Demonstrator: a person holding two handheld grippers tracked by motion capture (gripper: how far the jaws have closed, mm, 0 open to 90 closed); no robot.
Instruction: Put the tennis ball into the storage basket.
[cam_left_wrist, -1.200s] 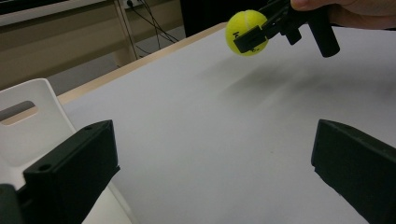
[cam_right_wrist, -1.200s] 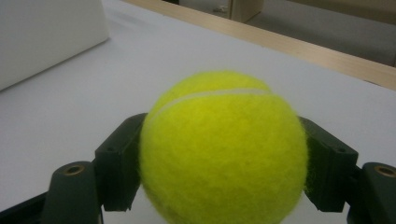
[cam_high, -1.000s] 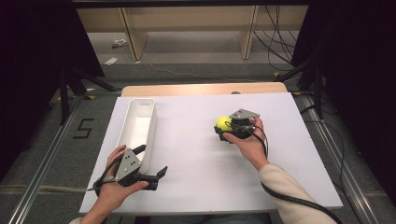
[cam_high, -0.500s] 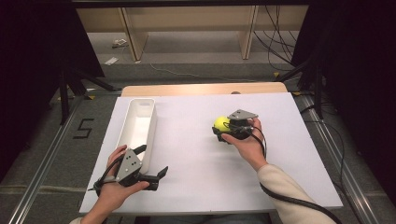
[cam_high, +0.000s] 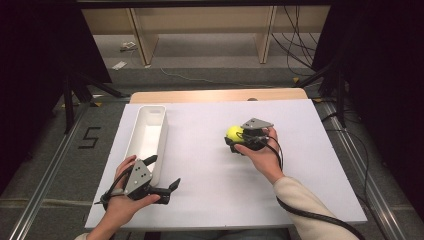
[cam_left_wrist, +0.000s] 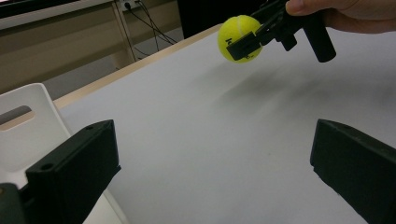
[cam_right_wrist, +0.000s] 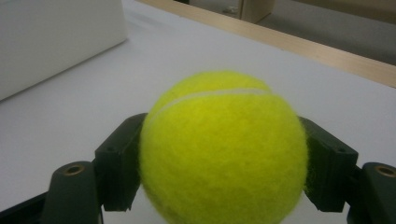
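White bin empty; R tool grips tennis ball, L tool open.

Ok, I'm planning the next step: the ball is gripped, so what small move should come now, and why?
Probably carry the ball left toward the white bin. The right gripper is shut on it, jaws pressing both sides, and it appears lifted off the table. The bin looks empty, and the left gripper waits open beside its near end.
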